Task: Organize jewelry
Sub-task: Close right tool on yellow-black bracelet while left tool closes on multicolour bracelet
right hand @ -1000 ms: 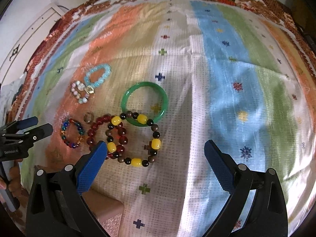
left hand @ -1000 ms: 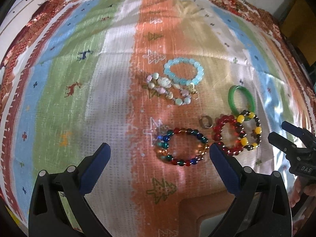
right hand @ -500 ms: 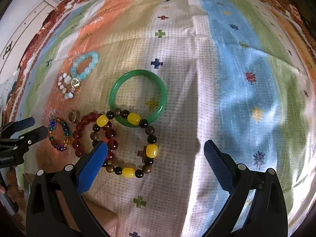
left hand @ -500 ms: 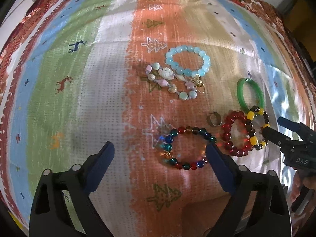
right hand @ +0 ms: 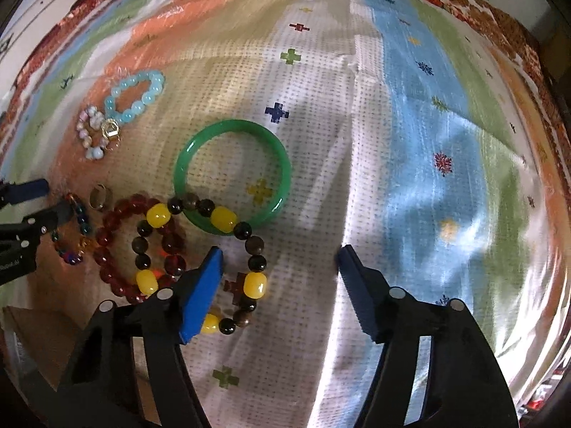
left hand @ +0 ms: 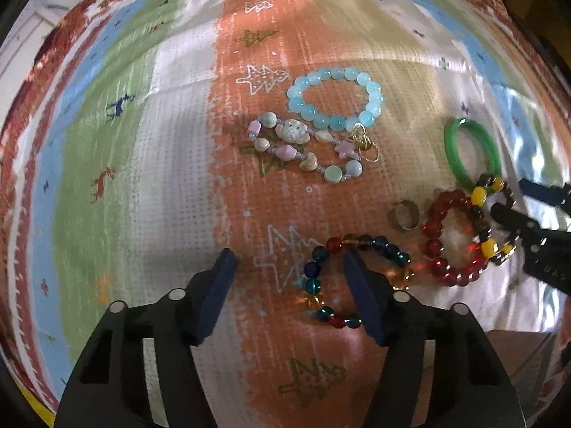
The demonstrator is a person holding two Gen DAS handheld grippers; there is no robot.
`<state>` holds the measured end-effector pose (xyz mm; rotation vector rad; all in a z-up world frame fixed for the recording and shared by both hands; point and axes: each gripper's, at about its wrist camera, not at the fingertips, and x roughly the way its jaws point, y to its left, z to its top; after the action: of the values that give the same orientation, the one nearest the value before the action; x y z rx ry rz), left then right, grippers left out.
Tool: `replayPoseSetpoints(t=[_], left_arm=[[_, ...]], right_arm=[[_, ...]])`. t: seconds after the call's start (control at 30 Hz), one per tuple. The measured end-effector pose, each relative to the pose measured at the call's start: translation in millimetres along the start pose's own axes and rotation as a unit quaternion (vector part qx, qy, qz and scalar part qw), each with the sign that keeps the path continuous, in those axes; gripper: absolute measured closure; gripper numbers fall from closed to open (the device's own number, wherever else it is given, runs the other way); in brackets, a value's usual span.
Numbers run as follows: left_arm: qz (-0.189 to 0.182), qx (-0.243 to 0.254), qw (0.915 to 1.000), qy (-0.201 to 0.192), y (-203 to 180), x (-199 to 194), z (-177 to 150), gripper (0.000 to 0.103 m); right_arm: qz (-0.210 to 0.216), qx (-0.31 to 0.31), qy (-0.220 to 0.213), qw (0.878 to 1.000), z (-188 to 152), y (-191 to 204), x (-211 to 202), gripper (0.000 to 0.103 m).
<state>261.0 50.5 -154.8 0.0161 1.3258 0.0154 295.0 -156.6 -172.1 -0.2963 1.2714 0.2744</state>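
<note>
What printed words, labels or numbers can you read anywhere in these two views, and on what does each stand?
"DAS": white letters on the right tool's black body, cut off at the picture edge.
Small white print on the left tool's black body: too blurred to read.
Nothing readable on the cloth or the jewelry.

Both tongs — left (left hand: 289, 267), right (right hand: 278, 264) — lower, narrower.

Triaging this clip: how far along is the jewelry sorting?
Done: nothing visibly; every piece lies loose on the cloth. In hand: nothing. The left claw, open, straddles the multicolored bracelet's left side; the right claw, open, straddles the yellow-and-brown bracelet's right side. Left: those, red bracelet, green bangle, blue bracelet, pastel bracelet, ring.
</note>
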Motion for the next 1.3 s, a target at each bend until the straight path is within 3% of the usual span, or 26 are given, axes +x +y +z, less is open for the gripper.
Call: replayPoseSetpoints(t=[0.37, 0.43, 0.5, 0.73, 0.9, 1.3], left_arm=[[0.008, 0.021, 0.9997, 0.002, -8, -2, -1, 0.067], [0.005, 0.018, 0.9998, 0.003, -5, -2, -4, 0.082], [0.0, 0.019, 0.9998, 0.005, -5, -3, -6, 0.091], [-0.008, 0.018, 0.9998, 0.004, -10, -3, -10, 0.094], [-0.027, 0.008, 0.9996, 0.007, -3, -4, -11, 0.094], [-0.061, -0.017, 0.9978, -0.021, 8, -37, -20, 0.094]], right_arm=[[0.006, -0.003, 0.007, 1.0, -12, 4, -4, 0.049], [0.013, 0.006, 0.008, 1.0, -12, -6, -2, 0.052], [0.018, 0.017, 0.008, 1.0, -12, -11, -1, 0.057], [0.026, 0.036, 0.004, 0.999, -10, -30, 0, 0.072], [0.034, 0.052, 0.0, 0.998, -8, -46, 1, 0.09], [0.066, 0.082, -0.024, 0.994, -18, -66, -25, 0.091]])
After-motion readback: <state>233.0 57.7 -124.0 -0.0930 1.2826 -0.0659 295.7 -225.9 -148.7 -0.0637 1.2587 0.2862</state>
